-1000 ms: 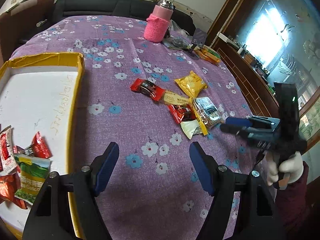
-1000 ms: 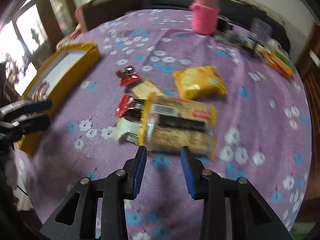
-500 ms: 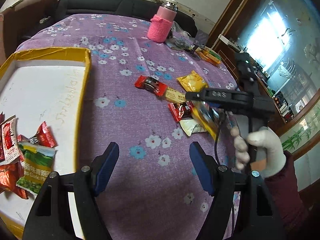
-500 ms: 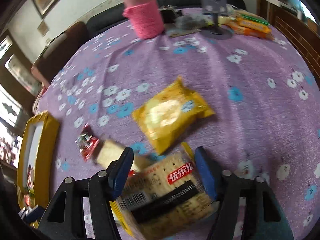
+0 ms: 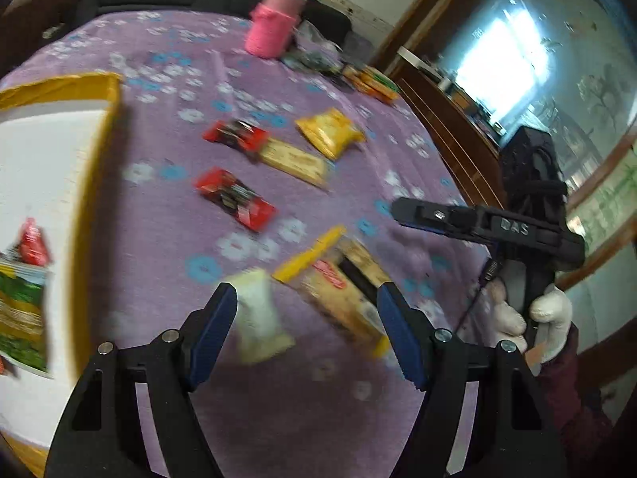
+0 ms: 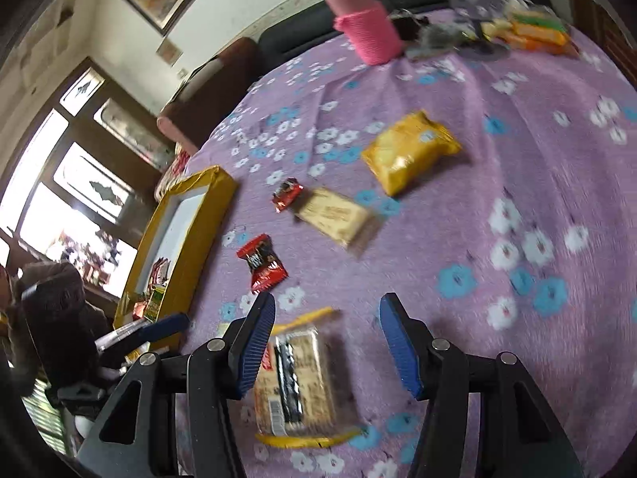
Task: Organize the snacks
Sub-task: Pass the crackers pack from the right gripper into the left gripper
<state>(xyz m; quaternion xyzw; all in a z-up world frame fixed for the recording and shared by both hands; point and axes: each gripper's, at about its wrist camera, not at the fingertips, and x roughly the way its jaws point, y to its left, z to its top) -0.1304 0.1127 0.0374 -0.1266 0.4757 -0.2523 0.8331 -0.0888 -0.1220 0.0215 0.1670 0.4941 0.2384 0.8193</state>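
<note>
While the right claw (image 6: 326, 342) hangs with its jaws just widened and gripping nothing, the cracker pack (image 6: 296, 382) that was between them lies loose on the purple cloth (image 6: 517, 183), short of the yellow box (image 6: 199, 215).

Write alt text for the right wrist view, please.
The right gripper, its blue fingers open, hovers over a clear cracker pack on a purple floral tablecloth. Beyond lie smaller snacks and a yellow-rimmed box.
</note>
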